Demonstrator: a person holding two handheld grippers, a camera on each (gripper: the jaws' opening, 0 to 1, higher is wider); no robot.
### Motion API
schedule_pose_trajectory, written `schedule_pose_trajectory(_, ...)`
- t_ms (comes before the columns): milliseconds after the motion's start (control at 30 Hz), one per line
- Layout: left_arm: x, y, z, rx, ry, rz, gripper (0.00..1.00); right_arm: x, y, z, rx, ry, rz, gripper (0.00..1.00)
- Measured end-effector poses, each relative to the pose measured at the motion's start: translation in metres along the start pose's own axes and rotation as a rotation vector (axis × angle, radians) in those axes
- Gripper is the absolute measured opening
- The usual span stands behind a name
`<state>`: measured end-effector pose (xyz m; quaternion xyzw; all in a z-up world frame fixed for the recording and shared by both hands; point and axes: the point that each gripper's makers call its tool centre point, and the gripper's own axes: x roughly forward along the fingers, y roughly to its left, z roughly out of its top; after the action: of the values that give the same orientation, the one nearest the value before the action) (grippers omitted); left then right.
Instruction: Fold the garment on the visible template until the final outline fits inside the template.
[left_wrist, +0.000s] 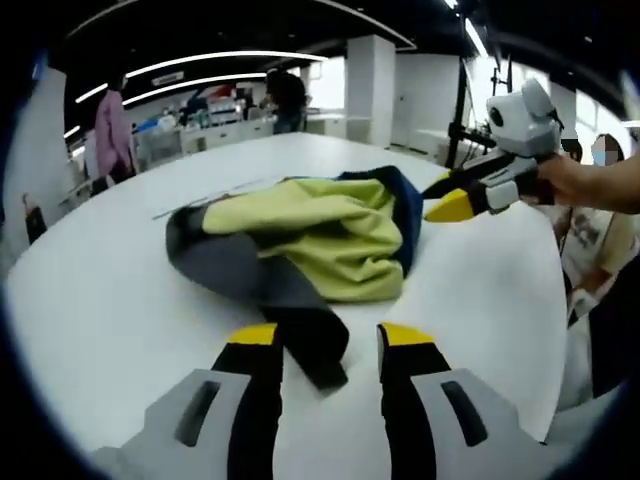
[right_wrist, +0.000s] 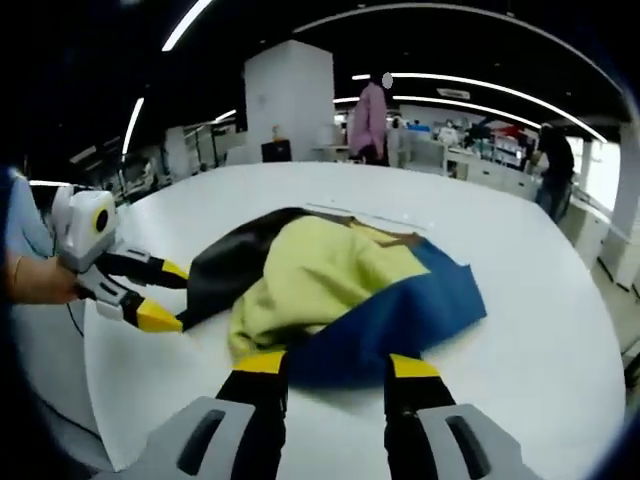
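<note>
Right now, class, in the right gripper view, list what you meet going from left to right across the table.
Left gripper → black part of the garment → yellow part → blue part → bare white table.

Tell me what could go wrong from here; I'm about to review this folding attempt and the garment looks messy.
1. The garment lies bunched in a heap, yellow over grey and blue, so a tool may pinch several layers at once and fold it crooked.
2. The left tool straddles only a narrow dark strip; pulling there might drag the heap rather than spread it.
3. The right tool sits at the blue edge near the edge of the table; a tug could slide cloth toward it.
</note>
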<state>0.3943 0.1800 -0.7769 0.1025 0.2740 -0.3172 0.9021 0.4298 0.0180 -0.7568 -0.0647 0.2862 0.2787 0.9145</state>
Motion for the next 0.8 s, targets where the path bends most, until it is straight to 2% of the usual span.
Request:
schedule_pose_trajectory(67,0.003,0.001,-0.005,0.015,0.019,0.018,0.27,0.003,-0.002,-0.001,0.01,-0.001,-0.015,0.27)
schedule_pose_trajectory(233,0.008,0.002,-0.007,0.046,0.019,0.04,0.14,0.005,-0.008,-0.003,0.004,-0.001,-0.051,0.16)
schedule_pose_trajectory(300,0.009,0.002,-0.01,0.049,0.03,0.042,0.12,0.006,-0.01,-0.004,0.004,0.001,-0.057,0.12)
schedule_pose_trajectory(433,0.008,0.003,-0.014,0.04,0.036,0.047,0.02,0.005,-0.013,-0.004,0.0,-0.002,-0.068,0.05)
schedule_pose_trajectory(567,0.008,0.005,-0.014,0.026,0.031,0.054,0.01,0.005,-0.014,-0.004,0.0,0.0,-0.065,0.0)
schedule_pose_trajectory(800,0.007,0.009,-0.013,0.0,0.026,0.061,0.0,0.004,-0.015,-0.002,-0.008,-0.001,-0.049,0.0)
